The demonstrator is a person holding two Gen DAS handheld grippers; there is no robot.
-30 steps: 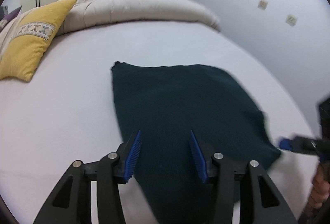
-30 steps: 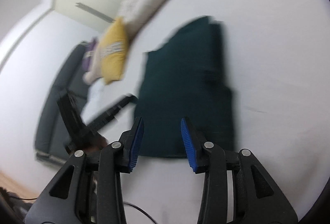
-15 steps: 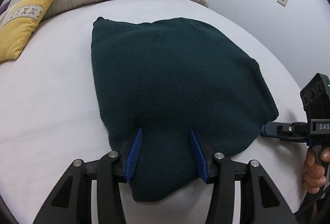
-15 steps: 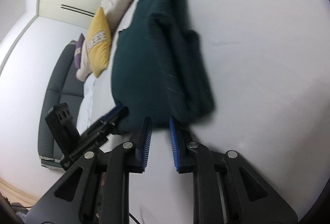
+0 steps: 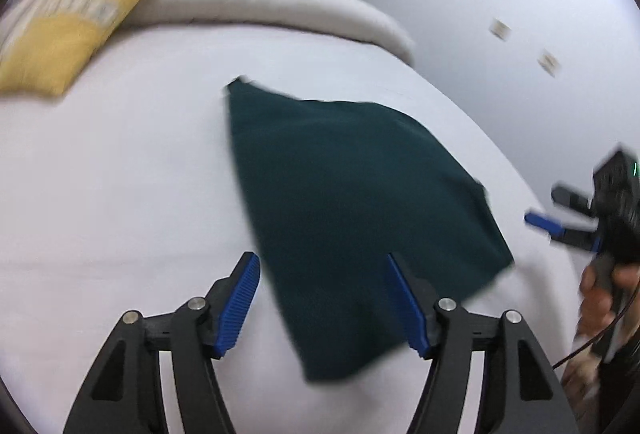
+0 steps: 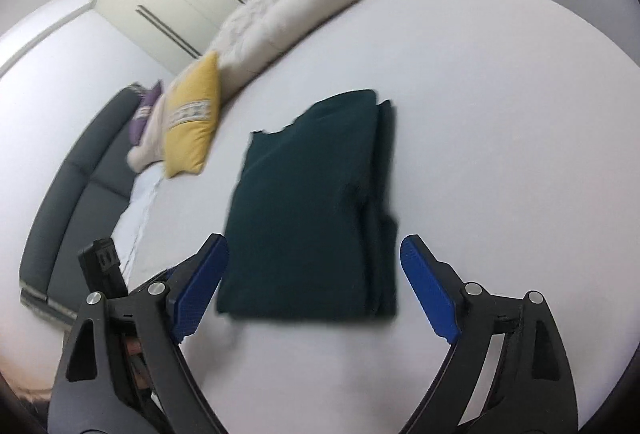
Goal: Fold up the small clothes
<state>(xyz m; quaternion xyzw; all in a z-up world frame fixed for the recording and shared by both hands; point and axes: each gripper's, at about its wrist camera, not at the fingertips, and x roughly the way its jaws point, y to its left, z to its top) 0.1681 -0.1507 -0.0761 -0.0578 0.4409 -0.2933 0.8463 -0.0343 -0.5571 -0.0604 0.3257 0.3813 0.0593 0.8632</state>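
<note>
A dark green folded garment (image 5: 352, 202) lies flat on the white bed; it also shows in the right wrist view (image 6: 316, 210), with stacked layers along its right edge. My left gripper (image 5: 324, 298) is open and empty, raised above the garment's near corner. My right gripper (image 6: 316, 286) is open wide and empty, raised over the garment's near edge. The right gripper also shows in the left wrist view (image 5: 560, 226), off the garment's right side, held by a hand.
The white bed sheet (image 5: 100, 194) surrounds the garment. A yellow pillow (image 5: 64, 46) and a beige rolled duvet (image 5: 280, 2) lie at the far end. A grey sofa (image 6: 80, 174) stands beside the bed. A wall (image 5: 520, 14) rises to the right.
Both grippers have opened wider and lifted back from the garment. The right gripper was nearly shut at the garment's edge half a second ago and is now wide open. The garment lies flat.
</note>
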